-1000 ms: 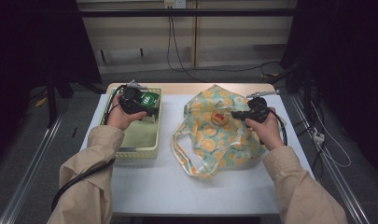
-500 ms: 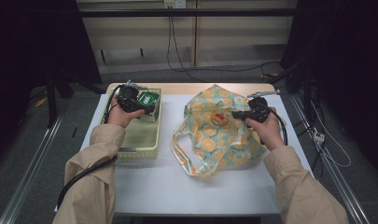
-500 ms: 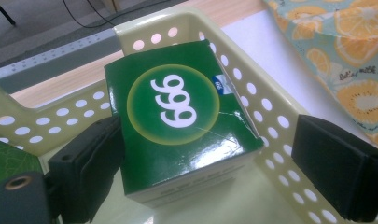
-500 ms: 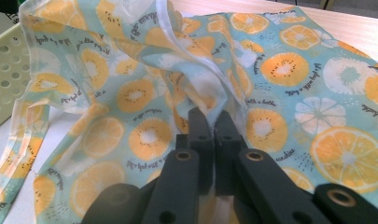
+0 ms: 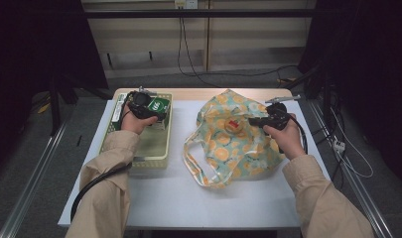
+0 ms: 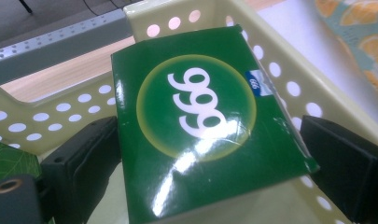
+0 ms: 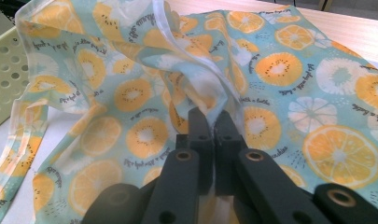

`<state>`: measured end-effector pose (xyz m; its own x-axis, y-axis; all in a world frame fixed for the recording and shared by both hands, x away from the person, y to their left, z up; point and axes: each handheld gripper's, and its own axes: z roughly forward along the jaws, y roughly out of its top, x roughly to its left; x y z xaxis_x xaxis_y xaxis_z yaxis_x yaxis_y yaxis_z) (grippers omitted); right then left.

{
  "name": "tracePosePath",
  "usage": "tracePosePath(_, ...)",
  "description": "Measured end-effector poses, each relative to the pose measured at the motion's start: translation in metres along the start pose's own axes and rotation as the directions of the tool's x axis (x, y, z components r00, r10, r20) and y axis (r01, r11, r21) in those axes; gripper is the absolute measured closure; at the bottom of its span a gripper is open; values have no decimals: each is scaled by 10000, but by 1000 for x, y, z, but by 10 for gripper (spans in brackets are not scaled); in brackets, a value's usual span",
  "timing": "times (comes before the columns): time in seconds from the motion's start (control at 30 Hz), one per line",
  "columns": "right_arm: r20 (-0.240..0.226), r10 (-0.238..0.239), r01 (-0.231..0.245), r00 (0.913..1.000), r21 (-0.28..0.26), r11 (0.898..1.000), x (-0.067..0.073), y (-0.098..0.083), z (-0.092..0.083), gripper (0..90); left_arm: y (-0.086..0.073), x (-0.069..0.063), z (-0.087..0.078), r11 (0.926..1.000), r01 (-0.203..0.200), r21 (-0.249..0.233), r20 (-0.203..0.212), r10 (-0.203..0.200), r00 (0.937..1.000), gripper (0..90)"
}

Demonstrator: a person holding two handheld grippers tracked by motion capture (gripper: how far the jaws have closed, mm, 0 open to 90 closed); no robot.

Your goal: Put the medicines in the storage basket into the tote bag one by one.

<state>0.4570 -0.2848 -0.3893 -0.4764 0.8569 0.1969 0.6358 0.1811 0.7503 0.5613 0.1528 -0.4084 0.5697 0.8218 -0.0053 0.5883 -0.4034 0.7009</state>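
Observation:
A glossy green box (image 6: 196,116) printed with white digits leans in the far end of a pale yellow perforated basket (image 5: 149,161). My left gripper (image 6: 207,133) reaches down over it. Its two jaws stand wide on either side of the box, close to its edges, and I see no squeeze. From above, the left gripper (image 5: 139,105) hangs over the basket's back end, beside the green box (image 5: 159,105). My right gripper (image 7: 213,116) is shut on a fold of the fruit-print cloth bag (image 7: 144,107). The bag (image 5: 228,148) lies mid-table, with the right gripper (image 5: 260,120) at its right side.
A leaf-patterned green packet (image 6: 4,158) lies in the basket beside the box. The basket wall (image 6: 289,88) runs close behind the right jaw. A red patch (image 5: 232,125) shows on the bag. The bag's handles (image 5: 191,158) trail toward the white table's (image 5: 188,203) front.
The left hand has sunk a little into the far end of the basket, toward the green box. The right hand and the bag have stayed where they were.

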Motion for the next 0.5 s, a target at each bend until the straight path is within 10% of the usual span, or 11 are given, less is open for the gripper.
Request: tracePosePath(0.5,-20,21,-21,10000,-24,10000,-1,-1,-4,889,-4,1,9,9978,533,392,-486,-514,9975,149)
